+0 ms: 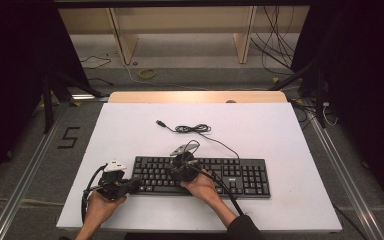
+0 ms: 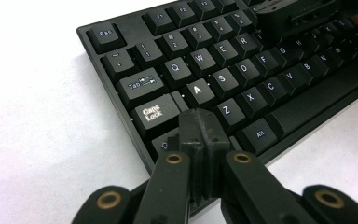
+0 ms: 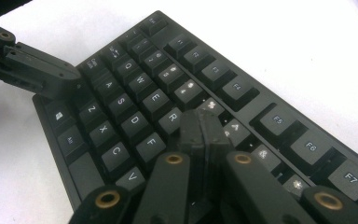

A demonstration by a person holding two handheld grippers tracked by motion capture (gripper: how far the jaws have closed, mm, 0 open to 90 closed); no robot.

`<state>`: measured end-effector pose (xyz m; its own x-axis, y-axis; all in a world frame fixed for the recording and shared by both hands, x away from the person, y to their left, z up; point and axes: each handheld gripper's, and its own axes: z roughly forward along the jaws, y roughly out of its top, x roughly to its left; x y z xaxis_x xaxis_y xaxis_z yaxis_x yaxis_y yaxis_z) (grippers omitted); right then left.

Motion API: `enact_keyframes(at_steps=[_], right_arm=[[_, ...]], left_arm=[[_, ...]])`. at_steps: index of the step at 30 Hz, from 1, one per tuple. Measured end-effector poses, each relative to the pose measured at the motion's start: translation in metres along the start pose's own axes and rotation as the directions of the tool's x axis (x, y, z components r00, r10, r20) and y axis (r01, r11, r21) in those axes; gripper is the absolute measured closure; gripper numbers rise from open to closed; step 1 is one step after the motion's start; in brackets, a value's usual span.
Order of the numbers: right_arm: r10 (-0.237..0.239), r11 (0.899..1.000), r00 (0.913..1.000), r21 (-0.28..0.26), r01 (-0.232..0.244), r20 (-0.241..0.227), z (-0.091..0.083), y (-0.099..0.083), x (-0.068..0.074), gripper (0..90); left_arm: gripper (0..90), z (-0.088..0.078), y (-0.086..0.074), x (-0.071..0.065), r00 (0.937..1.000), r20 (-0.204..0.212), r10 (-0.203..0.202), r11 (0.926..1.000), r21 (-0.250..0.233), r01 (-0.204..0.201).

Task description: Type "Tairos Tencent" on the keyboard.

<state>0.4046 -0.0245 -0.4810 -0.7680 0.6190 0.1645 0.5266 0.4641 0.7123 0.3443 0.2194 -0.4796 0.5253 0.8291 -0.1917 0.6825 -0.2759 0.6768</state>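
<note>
Two hand-held grippers work at one flat black plastic full-size keyboard [image 1: 200,176], which lies on the white tabletop [image 1: 260,125] in the near half, slightly left of centre in the high view. Its long axis runs left to right across the table, parallel to the near edge; the function-key row faces away from the person, the space-bar row faces the person, and the number pad sits at the right end. The keyboard's thin black cable [image 1: 192,129] leaves its far edge, lies in a loose bundle on the tabletop beyond it and ends in a USB plug pointing left. The left gripper [image 1: 136,184] is held at the left end of the keyboard, its jaws pressed together with nothing between them. In the left gripper view the joined tips [image 2: 200,133] stand over the lower left corner of the key field, just in front of the Caps Lock, A and Z keys; whether they touch a key cannot be told. The right gripper [image 1: 176,170] is held over the left-centre keys, its jaws likewise pressed together and empty. In the right gripper view its tips [image 3: 203,133] stand near the R key and the number row above it, with the left gripper visible at the upper left.
</note>
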Motion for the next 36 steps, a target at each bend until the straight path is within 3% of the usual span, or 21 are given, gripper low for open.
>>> enact_keyframes(at_steps=[12, 14, 18, 24, 29, 36], right_arm=[[0.022, 1.000, 0.9997, -0.003, -0.022, -0.009, -0.002, 0.000, -0.001, 89.6], [0.047, 0.999, 0.9985, -0.025, -0.047, -0.028, -0.005, 0.000, -0.002, 88.7], [0.049, 0.997, 0.9982, -0.064, -0.051, -0.034, -0.013, 0.003, -0.002, 88.7], [0.053, 0.995, 0.9980, -0.080, -0.056, -0.036, -0.021, 0.004, -0.004, 87.1], [0.050, 0.994, 0.9977, -0.095, -0.054, -0.046, -0.026, 0.003, -0.005, 79.7], [0.035, 0.992, 0.9977, -0.121, -0.042, -0.057, -0.037, -0.001, -0.006, 58.1]], left_arm=[[89.3, -0.001, 0.001, -0.001, 1.0000, -0.001, 0.002, 1.0000, -0.002, -0.002], [89.3, -0.003, 0.001, -0.002, 1.0000, -0.002, 0.000, 0.9998, -0.020, 0.000], [88.9, -0.008, 0.003, -0.003, 1.0000, 0.009, -0.001, 0.9981, -0.061, 0.001], [86.0, -0.009, 0.005, -0.004, 0.9996, 0.027, 0.002, 0.9972, -0.074, 0.000], [79.9, -0.010, 0.006, -0.004, 0.9989, 0.047, -0.001, 0.9959, -0.091, 0.005], [58.9, -0.010, 0.010, -0.005, 0.9982, 0.057, -0.018, 0.9936, -0.110, 0.024]])
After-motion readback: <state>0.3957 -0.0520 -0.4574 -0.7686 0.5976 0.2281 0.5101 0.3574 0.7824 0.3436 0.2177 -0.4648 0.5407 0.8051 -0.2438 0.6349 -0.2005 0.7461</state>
